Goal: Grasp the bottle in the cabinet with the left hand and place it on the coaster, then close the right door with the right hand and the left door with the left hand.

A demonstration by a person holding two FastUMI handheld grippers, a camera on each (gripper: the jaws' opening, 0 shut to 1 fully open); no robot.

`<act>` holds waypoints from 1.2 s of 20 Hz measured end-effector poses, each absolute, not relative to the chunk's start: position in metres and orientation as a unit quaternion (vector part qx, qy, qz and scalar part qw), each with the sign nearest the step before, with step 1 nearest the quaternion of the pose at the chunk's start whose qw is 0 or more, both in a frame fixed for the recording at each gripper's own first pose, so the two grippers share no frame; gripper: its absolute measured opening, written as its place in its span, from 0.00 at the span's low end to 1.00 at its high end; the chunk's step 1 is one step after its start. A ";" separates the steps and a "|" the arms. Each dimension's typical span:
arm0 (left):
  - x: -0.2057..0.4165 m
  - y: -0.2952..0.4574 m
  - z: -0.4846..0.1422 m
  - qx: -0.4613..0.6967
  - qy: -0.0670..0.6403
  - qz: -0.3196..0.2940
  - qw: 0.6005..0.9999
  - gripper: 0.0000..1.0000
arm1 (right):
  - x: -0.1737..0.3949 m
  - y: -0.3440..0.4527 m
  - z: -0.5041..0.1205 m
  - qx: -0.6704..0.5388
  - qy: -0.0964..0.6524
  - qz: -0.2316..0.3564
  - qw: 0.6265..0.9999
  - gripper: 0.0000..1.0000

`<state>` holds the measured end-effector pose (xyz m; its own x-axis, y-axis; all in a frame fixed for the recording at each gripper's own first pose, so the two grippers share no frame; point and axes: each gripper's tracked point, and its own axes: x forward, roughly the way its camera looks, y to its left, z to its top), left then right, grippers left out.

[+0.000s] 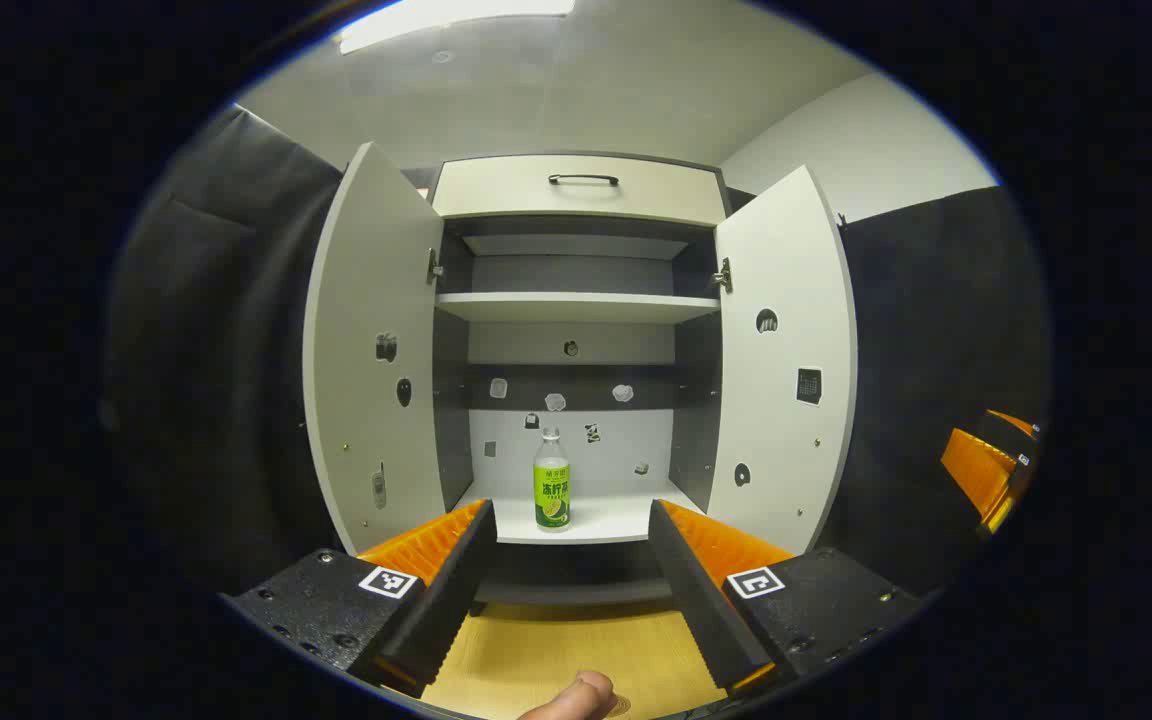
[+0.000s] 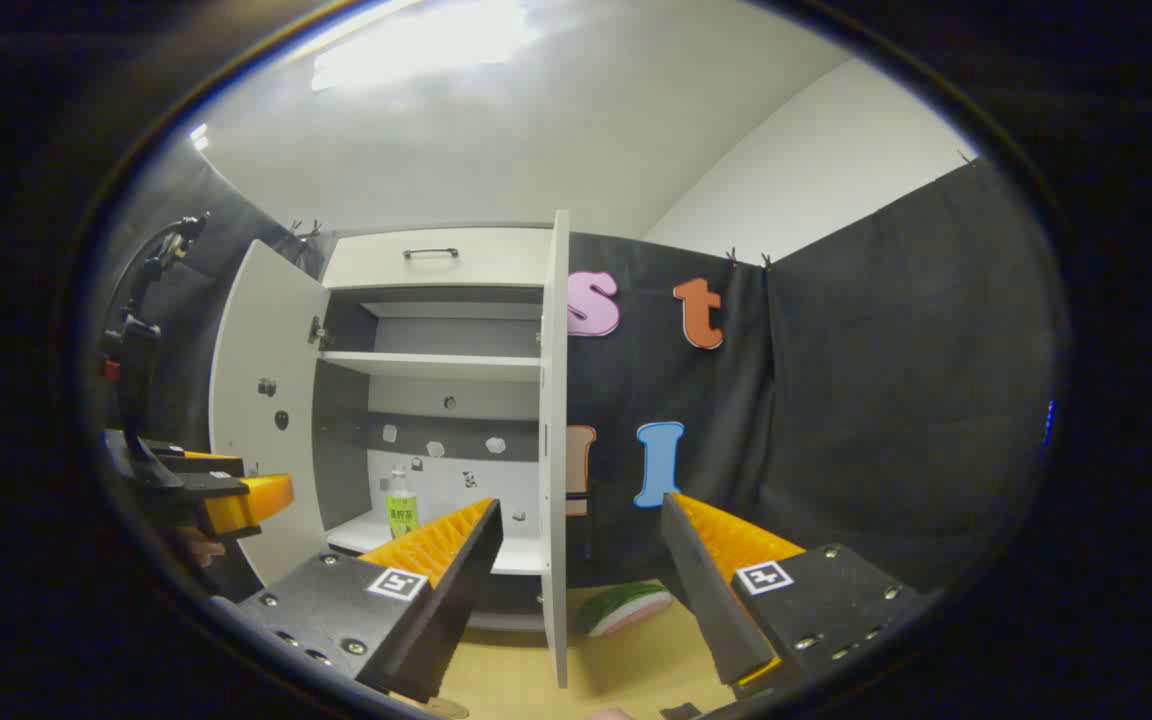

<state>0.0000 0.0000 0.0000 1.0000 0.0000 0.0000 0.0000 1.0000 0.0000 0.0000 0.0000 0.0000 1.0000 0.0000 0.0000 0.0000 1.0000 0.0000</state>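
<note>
A clear bottle [image 1: 552, 480] with a green label and white cap stands upright on the cabinet's lower shelf [image 1: 606, 520], near the middle. Both white doors, left [image 1: 371, 350] and right [image 1: 786, 360], stand wide open. My left gripper [image 1: 571, 510] is open in front of the shelf, short of the bottle, with nothing between its fingers. My right gripper [image 2: 581, 505] is open too, facing the thin edge of the right door [image 2: 558, 450]. The bottle [image 2: 401, 510] also appears in the right gripper view, with the left gripper [image 2: 226, 495] at the far left.
A light wooden tabletop [image 1: 556, 650] lies below the cabinet. A watermelon-slice toy [image 2: 624, 607] rests on it right of the right door. Above the shelves is a drawer with a dark handle [image 1: 583, 180]. A person's fingertip [image 1: 576, 695] shows at the bottom edge. Black cloth walls flank the cabinet.
</note>
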 end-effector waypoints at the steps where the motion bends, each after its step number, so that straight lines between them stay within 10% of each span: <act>1: 0.004 0.000 -0.002 0.002 0.002 0.000 1.000 0.97 | 0.002 0.003 -0.001 -0.001 0.000 0.001 1.000 0.96; 24: 0.139 0.062 -0.045 -0.020 0.027 -0.003 0.999 0.97 | 0.111 0.102 -0.041 -0.013 0.008 0.043 0.999 0.96</act>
